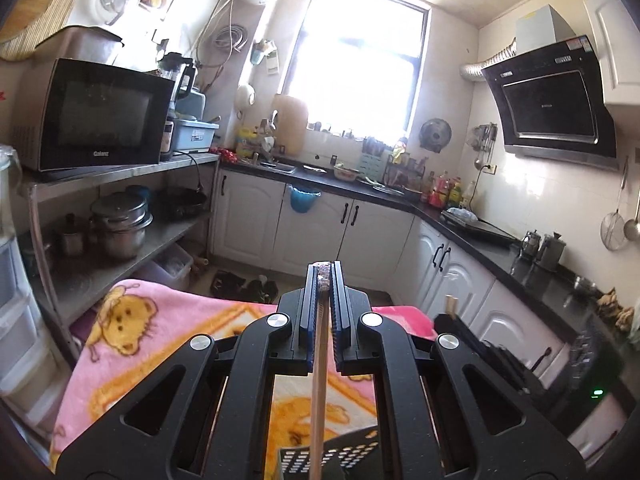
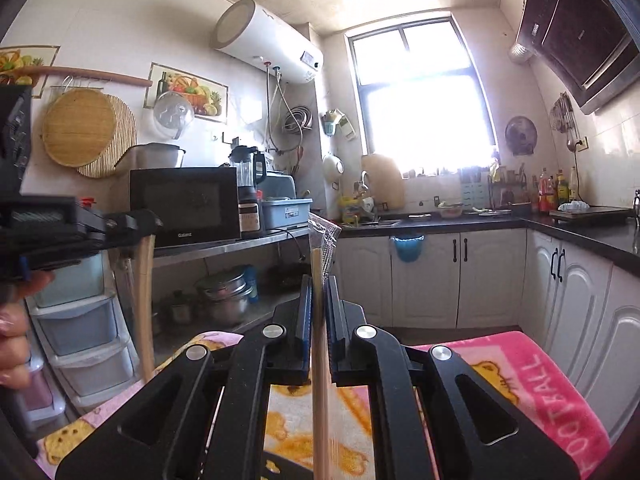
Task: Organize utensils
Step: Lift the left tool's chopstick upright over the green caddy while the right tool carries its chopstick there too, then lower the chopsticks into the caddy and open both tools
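My left gripper (image 1: pixel 325 270) is shut on a thin wooden chopstick (image 1: pixel 319 380) that runs down between the jaws toward a black perforated utensil holder (image 1: pixel 320 456) at the bottom edge. My right gripper (image 2: pixel 319 284) is shut on wooden chopsticks in a clear plastic sleeve (image 2: pixel 320 360); the sleeve's top sticks up above the fingertips. The left gripper also shows in the right wrist view (image 2: pixel 60 232) at the far left, holding a wooden stick (image 2: pixel 144 300). Both grippers hover above a table with a pink cartoon blanket (image 1: pixel 160 320).
A steel rack with a microwave (image 1: pixel 96 116) and pots (image 1: pixel 120 220) stands at the left. White cabinets and a dark counter (image 1: pixel 480 228) run along the back and right. Another black device (image 1: pixel 500 348) with a wooden stick tip sits at the right of the table.
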A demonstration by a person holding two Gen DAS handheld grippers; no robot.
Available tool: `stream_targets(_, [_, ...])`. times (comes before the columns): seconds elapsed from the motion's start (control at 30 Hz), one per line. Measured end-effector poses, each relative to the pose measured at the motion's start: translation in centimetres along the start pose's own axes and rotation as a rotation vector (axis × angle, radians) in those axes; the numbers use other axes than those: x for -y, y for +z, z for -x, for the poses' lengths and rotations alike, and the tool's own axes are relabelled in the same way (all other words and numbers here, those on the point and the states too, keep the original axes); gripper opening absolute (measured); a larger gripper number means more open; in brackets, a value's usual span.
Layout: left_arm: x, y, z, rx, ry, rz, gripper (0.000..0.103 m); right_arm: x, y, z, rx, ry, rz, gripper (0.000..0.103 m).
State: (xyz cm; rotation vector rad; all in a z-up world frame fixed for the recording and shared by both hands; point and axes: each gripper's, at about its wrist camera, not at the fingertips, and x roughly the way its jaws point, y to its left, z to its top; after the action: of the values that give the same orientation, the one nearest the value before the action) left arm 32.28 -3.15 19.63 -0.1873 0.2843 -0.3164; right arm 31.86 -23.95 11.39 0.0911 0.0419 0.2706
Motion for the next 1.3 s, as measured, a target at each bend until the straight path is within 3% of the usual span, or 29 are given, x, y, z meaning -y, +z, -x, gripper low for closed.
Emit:
stream_targets(0.2, [-0.5, -2.4, -1.0, 0.012, 0.01, -0.005, 0.004, -0.1, -1.1, 1.1, -0.016, 0.007, 0.01, 0.007])
stream_targets(0.33, [-0.7, -4.2, -1.4, -0.022, 0.009, -0.01, 0.004, 0.1, -1.9, 2.0, -0.039, 0.004, 0.012, 0.007])
stream_targets(0.73, [-1.2, -7.5, 0.0, -0.037, 0.018, -0.028, 0.004, 1.1, -3.0, 5.1, -0.105, 0.0, -0.029, 0.007])
stream_targets(1.03, [-2.0, -9.2, 1.0, -0.09, 0.033, -0.007, 0.004, 1.5, -3.9, 7.5, -0.179, -0.019, -0.056, 0.022])
stream_targets(1.3, [-2.9, -10.0, 2.6, -0.128, 0.025, 0.04, 0.029, 1.6, -4.6, 8.8, -0.244, -0.036, -0.074, 0.034])
